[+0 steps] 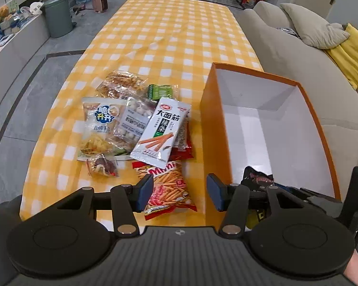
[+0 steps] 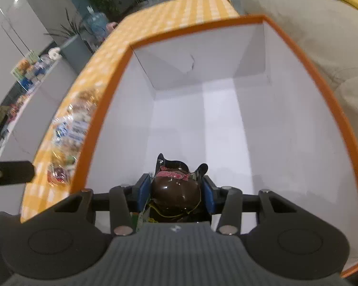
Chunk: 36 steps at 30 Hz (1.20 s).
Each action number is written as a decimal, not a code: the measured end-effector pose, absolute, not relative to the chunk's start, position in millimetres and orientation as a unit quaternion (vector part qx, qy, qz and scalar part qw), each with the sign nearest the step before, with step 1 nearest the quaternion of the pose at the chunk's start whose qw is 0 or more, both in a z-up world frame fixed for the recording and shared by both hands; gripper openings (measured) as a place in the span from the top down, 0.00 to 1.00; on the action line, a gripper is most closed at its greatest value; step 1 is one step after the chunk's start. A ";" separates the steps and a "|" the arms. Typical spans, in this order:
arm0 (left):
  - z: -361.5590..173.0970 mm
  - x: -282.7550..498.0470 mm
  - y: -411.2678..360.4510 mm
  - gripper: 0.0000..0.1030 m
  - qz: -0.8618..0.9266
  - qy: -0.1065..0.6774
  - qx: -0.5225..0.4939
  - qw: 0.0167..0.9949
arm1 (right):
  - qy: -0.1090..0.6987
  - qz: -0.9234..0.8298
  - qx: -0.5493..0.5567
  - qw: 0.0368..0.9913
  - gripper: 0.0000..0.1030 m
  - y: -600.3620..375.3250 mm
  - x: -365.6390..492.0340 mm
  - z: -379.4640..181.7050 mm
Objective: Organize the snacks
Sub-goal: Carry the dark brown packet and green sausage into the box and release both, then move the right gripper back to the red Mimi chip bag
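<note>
2 grippers in view. Right gripper (image 2: 176, 196) clamped on a dark glossy snack packet (image 2: 176, 190), hanging inside the orange box (image 2: 305, 57) near its close end, above the white floor. Left gripper (image 1: 180, 194) half open, nothing between the pads, poised over the red stick-snack bag (image 1: 169, 188) at the near edge of the snack pile (image 1: 136, 124) on the checked tabletop (image 1: 169, 31), just beside the box's left wall.

Risks noted:
- Packet pinched at its bulging middle; slippery film liable to slide free early and land crooked or on the rim.
- Left gripper close to the box wall; careless descent likely to knock the box.
- Overlapping packets; 2 possibly lifted together, with 1 dropped off the tabletop.
</note>
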<state>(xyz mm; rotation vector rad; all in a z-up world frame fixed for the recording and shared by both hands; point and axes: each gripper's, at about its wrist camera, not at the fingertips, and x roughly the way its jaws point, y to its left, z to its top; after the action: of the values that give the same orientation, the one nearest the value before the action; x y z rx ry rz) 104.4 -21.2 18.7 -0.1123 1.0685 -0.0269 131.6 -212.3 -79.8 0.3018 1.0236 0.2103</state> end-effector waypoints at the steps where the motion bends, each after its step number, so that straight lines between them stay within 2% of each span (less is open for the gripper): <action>1: 18.9 104.3 -18.7 0.41 -0.013 0.509 -0.055 0.859 | 0.490 0.102 0.138 0.855 0.56 -210.6 131.8 -80.9; 10: 22.4 106.9 7.4 0.41 -0.012 0.516 -0.080 0.853 | 0.512 0.108 0.184 0.832 0.51 -219.4 131.2 -90.8; 12: 24.5 106.7 14.2 0.41 -0.002 0.512 -0.085 0.855 | 0.512 0.112 0.201 0.828 0.44 -222.6 133.1 -90.4; 18: 27.2 108.7 25.6 0.41 0.005 0.519 -0.090 0.850 | 0.507 0.098 0.201 0.833 0.44 -226.3 129.6 -87.3; 25: 33.4 104.4 31.1 0.41 -0.007 0.514 -0.070 0.855 | 0.446 0.099 0.194 0.868 0.44 -225.1 113.0 -47.6; 30: 36.9 103.4 51.8 0.41 -0.002 0.512 -0.092 0.854 | 0.398 0.116 0.183 0.891 0.44 -209.9 101.2 -15.5; 36: 38.8 102.2 89.5 0.38 0.007 0.500 -0.113 0.859 | 0.363 0.155 0.147 0.907 0.34 -167.8 89.8 12.9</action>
<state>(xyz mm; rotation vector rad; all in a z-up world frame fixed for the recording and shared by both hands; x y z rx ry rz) 102.2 89.5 38.8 -0.2371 1.0492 0.0147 89.8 -167.8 12.9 0.3027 0.7492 0.3195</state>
